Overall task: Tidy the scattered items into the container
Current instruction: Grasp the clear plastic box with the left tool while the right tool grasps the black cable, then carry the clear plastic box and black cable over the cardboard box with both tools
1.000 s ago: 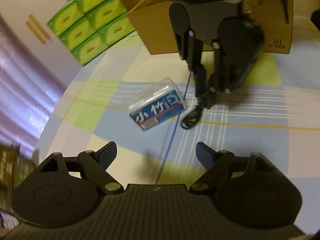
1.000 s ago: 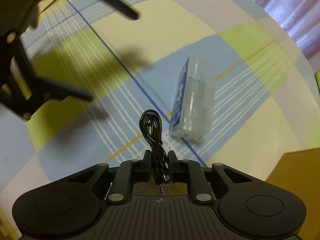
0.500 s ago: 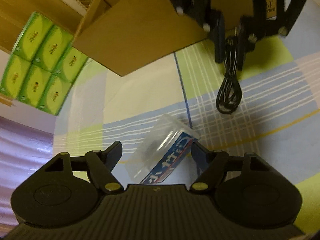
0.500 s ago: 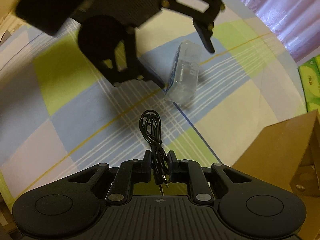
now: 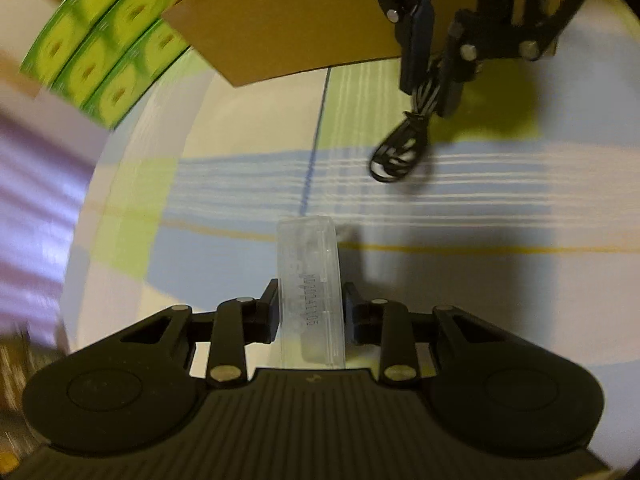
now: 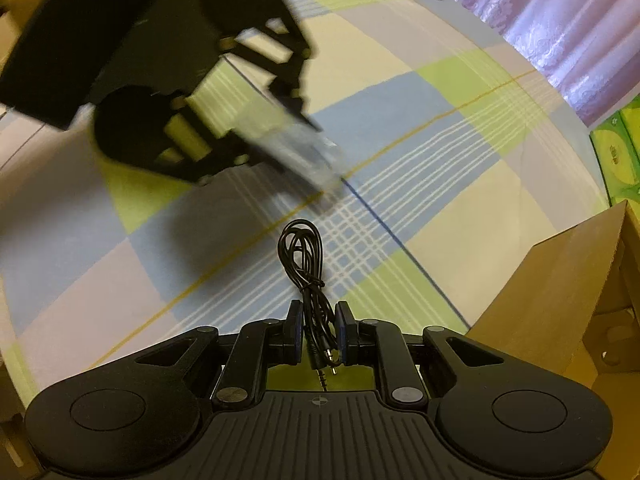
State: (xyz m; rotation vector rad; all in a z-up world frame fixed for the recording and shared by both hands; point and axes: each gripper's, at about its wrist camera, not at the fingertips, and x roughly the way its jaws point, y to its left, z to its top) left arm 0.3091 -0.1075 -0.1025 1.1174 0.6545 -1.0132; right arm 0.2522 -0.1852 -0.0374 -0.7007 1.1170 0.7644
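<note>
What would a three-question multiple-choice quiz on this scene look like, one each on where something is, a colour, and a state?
1. Where is the coiled cable?
A. Inside the box
B. Pinched in the right gripper, hanging over the cloth
C. Lying under the green packs

2. What colour is the cable?
A. Black
B. White
C. Red

3. What is the state of the left gripper?
A. Wide open and empty
B. Shut on the clear plastic case
C. Shut on the cable

Answers:
1 B: the right wrist view shows its plug ends between the pads, with the cardboard box off to one side.
2 A: it reads black in both views.
3 B: the left wrist view shows both fingers pressed against the case's sides.
</note>
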